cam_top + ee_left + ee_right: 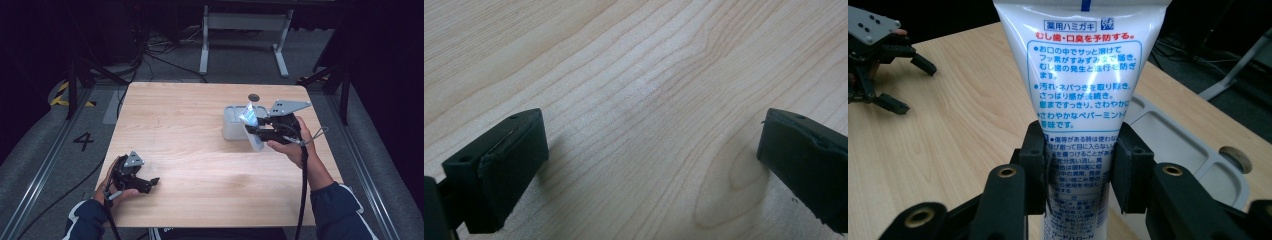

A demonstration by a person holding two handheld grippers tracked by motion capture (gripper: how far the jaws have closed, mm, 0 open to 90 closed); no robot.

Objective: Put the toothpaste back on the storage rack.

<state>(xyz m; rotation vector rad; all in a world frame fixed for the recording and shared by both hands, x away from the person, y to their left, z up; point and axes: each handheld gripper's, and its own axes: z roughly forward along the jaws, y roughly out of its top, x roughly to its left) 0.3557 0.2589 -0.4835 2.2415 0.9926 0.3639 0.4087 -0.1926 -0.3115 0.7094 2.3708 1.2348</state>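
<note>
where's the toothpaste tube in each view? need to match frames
High view: toothpaste tube right of centre, clamped in the right gripper, beside the grey tray.
Right gripper view: tube rises up the middle between the jaws.
Left gripper view: bare wooden table, tube not in it.
Shared landmark: grey tray.

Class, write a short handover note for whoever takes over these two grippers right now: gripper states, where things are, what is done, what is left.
Right gripper: shut on the toothpaste tube, held off the table beside the grey tray.
Left gripper: open, holding nothing, low over bare wood at the near left.
Done: the tube is gripped and lifted.
Left: probably setting the tube down, perhaps in the tray; which compartment cannot be told.
</note>
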